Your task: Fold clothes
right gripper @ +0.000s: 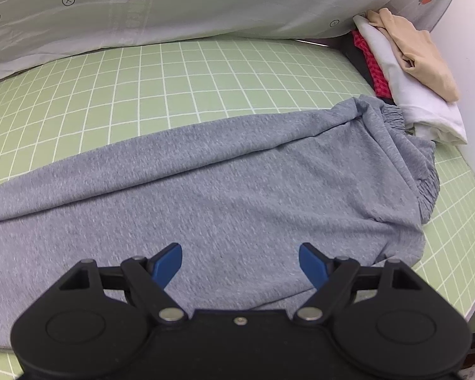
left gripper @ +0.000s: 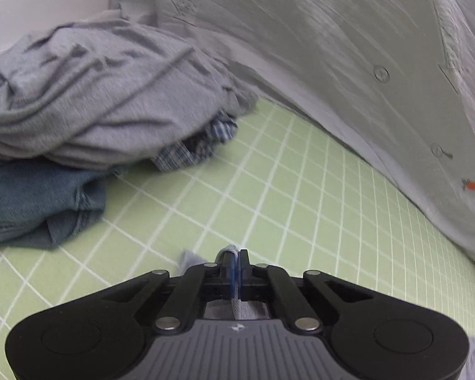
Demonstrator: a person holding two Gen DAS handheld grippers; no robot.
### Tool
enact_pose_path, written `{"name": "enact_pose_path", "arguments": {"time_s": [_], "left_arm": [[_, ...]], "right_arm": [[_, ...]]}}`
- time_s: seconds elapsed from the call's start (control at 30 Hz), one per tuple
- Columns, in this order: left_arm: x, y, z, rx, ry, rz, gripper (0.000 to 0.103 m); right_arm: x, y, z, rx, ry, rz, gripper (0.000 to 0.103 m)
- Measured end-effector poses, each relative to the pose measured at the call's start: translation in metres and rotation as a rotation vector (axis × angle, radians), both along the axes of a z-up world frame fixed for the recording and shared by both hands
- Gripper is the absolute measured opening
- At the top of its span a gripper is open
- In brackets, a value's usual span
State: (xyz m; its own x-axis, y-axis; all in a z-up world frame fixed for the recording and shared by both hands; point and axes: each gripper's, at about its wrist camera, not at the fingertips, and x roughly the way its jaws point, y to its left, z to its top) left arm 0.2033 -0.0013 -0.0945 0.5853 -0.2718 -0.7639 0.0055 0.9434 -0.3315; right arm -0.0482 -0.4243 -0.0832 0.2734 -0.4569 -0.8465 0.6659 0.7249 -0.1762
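Grey sweatpants (right gripper: 237, 183) lie flat across the green grid mat (right gripper: 205, 72) in the right wrist view, with the elastic waistband (right gripper: 424, 186) at the right. My right gripper (right gripper: 240, 264) is open above the near part of the pants, holding nothing. My left gripper (left gripper: 236, 264) is shut on a small edge of grey fabric (left gripper: 188, 258), which also shows between its fingers, above the green mat (left gripper: 269, 190).
A pile of unfolded clothes lies at the left: a grey garment (left gripper: 88, 95), a plaid piece (left gripper: 193, 145), blue denim (left gripper: 38, 202). A white carrot-print cloth (left gripper: 364, 63) hangs behind the mat. Folded beige, white and red items (right gripper: 405, 72) are stacked at the right.
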Motion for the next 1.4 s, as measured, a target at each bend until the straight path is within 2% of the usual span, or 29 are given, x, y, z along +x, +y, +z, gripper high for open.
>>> {"name": "enact_pose_path", "arguments": {"time_s": [0.1,0.13,0.2,0.23,0.4,0.53,0.6,0.77,0.93,0.97,1.0,1.03,1.1,1.27,1.4], "left_arm": [[0.012,0.014,0.004,-0.016,0.010,0.101,0.008],[0.013,0.017,0.006,-0.010,0.013,0.118,0.023],[0.005,0.019,0.005,0.018,0.026,0.127,0.039],[-0.003,0.020,0.003,0.021,0.043,0.116,0.039],[-0.056,0.023,-0.018,0.040,0.171,0.071,0.039],[-0.103,0.024,-0.030,0.038,0.238,0.041,0.039],[-0.122,0.022,-0.032,0.046,0.233,0.022,0.039],[-0.144,0.011,-0.030,0.133,0.203,-0.028,0.039],[-0.153,0.006,-0.031,0.148,0.196,-0.038,0.036],[-0.154,0.005,-0.033,0.146,0.196,-0.042,0.034],[-0.157,0.004,-0.034,0.145,0.185,-0.041,0.023],[-0.158,0.004,-0.034,0.147,0.178,-0.040,0.005],[-0.161,0.004,-0.033,0.152,0.166,-0.036,0.004],[-0.171,0.021,-0.014,0.185,0.111,0.034,0.004],[-0.171,0.048,-0.013,0.184,0.141,0.134,0.004]], "right_arm": [[-0.002,0.000,-0.001,0.003,-0.002,0.001,0.082],[-0.002,0.001,-0.001,0.004,-0.003,0.002,0.082],[-0.001,0.002,-0.001,0.006,-0.006,0.002,0.082],[-0.001,0.003,-0.001,0.008,-0.008,0.003,0.082],[-0.003,0.008,-0.003,0.018,-0.014,0.022,0.082],[-0.005,0.013,-0.004,0.026,-0.019,0.040,0.082],[-0.007,0.015,-0.003,0.029,-0.027,0.048,0.082],[-0.017,0.020,-0.001,0.032,-0.057,0.069,0.082],[-0.035,0.022,0.001,0.042,-0.083,0.059,0.082],[-0.039,0.022,0.001,0.045,-0.088,0.054,0.082],[-0.043,0.022,0.001,0.048,-0.091,0.047,0.082],[-0.048,0.021,0.001,0.051,-0.094,0.040,0.082],[-0.057,0.020,0.001,0.054,-0.095,0.027,0.082],[-0.078,0.016,0.004,0.060,-0.102,-0.015,0.082],[-0.092,0.004,0.007,0.075,-0.122,-0.047,0.082]]}}
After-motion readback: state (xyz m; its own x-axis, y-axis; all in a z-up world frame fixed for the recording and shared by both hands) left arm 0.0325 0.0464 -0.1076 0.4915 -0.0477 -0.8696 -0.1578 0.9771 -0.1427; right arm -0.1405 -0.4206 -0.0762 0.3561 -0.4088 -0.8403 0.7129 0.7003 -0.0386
